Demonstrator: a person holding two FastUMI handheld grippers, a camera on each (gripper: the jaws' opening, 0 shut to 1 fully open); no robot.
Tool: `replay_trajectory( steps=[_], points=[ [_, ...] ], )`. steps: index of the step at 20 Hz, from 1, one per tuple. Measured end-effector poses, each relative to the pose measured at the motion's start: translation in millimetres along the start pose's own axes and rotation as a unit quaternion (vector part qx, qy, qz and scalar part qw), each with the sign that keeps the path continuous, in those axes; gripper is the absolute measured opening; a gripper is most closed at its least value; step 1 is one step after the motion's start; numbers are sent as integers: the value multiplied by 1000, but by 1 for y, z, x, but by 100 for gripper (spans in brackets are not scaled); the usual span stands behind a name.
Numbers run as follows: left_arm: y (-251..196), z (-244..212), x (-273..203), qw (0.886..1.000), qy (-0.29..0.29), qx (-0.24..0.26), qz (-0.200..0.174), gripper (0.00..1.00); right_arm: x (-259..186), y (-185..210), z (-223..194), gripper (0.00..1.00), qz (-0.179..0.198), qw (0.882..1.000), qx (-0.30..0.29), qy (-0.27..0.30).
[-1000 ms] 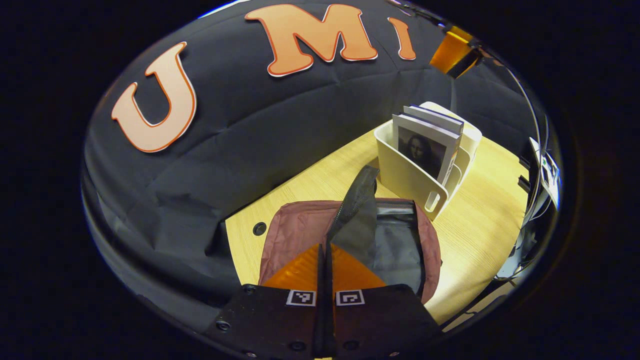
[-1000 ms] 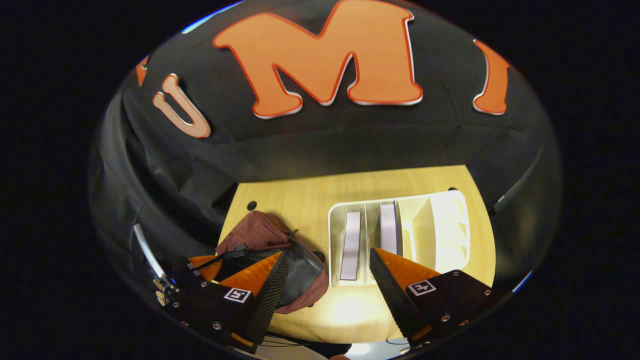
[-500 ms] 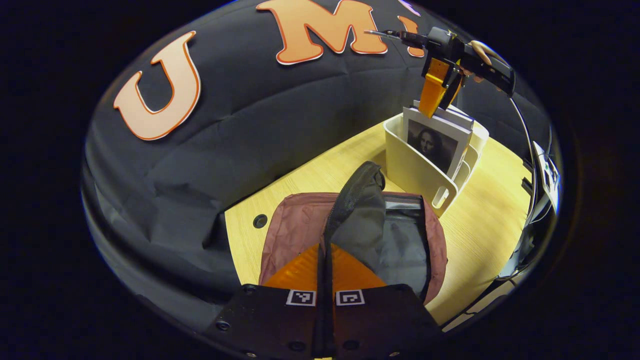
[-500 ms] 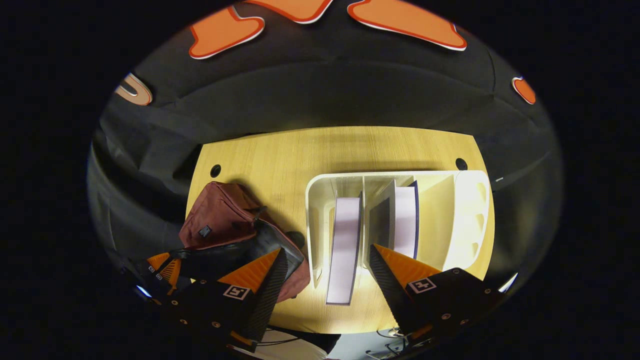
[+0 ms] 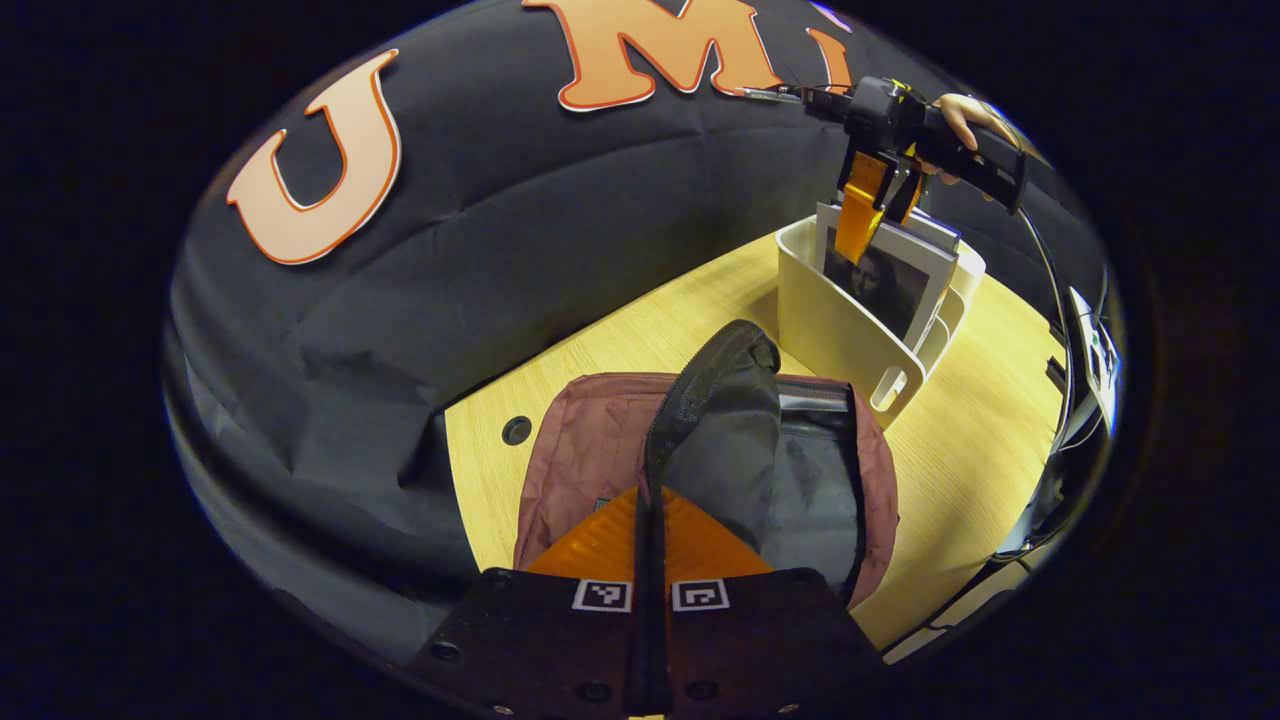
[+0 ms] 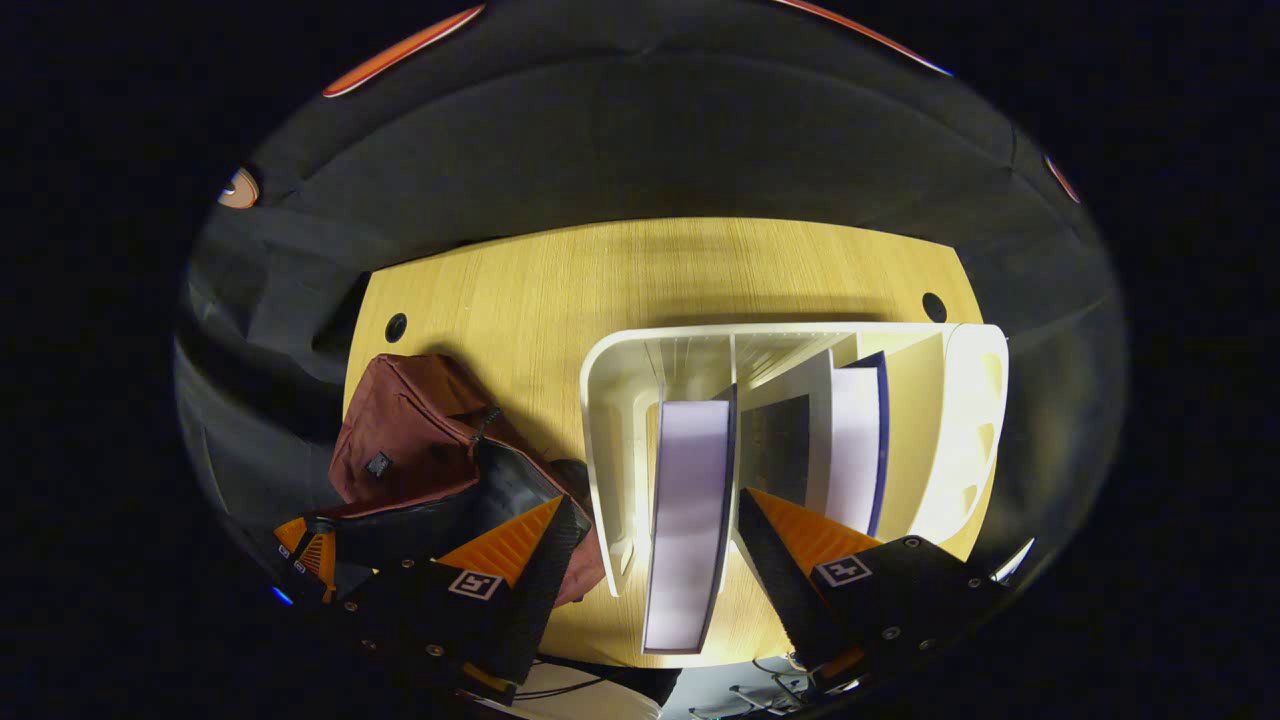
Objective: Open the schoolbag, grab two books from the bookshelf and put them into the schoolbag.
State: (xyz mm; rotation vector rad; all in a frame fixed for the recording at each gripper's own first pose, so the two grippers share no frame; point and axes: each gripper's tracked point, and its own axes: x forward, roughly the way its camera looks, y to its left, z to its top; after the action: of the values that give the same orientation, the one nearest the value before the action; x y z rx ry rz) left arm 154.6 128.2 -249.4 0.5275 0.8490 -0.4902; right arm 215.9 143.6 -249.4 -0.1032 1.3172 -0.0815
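I see my left gripper [image 5: 650, 520] at the bottom of the left gripper view, with its two fingers pressed together on the black flap [image 5: 715, 420] of the schoolbag [image 5: 590, 455], which stands up from the bag between them. The schoolbag is dark red and lies on the wooden table [image 5: 960, 470], its mouth open so the grey lining [image 5: 815, 490] is visible. Just behind the bag stands the white bookshelf [image 5: 835, 335], and two books are upright inside it; the first book [image 5: 895, 285] has a portrait on its cover.

In the right gripper view I look down from above on the bookshelf [image 6: 610, 420]. My right gripper [image 6: 650, 540] is spread wide, one finger on each side of the first book [image 6: 685, 520], and I cannot tell if the fingers touch it. The second book [image 6: 850, 450] leans in the next compartment of the shelf. The schoolbag [image 6: 410, 440] is to the left of the shelf, near it, and the left gripper [image 6: 315, 540] is at its flap.

In the left gripper view the right gripper [image 5: 870, 210] hangs over the top of the books, and a hand [image 5: 965, 115] holds it
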Motion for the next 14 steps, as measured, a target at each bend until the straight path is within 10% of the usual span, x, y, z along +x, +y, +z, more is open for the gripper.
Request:
replay_trajectory(
  steps=[4,7,10,14],
  points=[
    [-2,-3,-1,1000,2,-1,-1,1,13,-3,0,79,-6,1000,7,4],
    [-2,-2,-3,1000,2,-3,-2,1,20,-18,0,41,-7,999,31,0],
    [-5,-4,-2,1000,3,-4,-4,1,13,-16,3,27,-13,999,32,-9],
    [-6,-5,-3,1000,4,-1,-2,1,-11,-13,3,35,-4,999,33,-23]
  ],
)
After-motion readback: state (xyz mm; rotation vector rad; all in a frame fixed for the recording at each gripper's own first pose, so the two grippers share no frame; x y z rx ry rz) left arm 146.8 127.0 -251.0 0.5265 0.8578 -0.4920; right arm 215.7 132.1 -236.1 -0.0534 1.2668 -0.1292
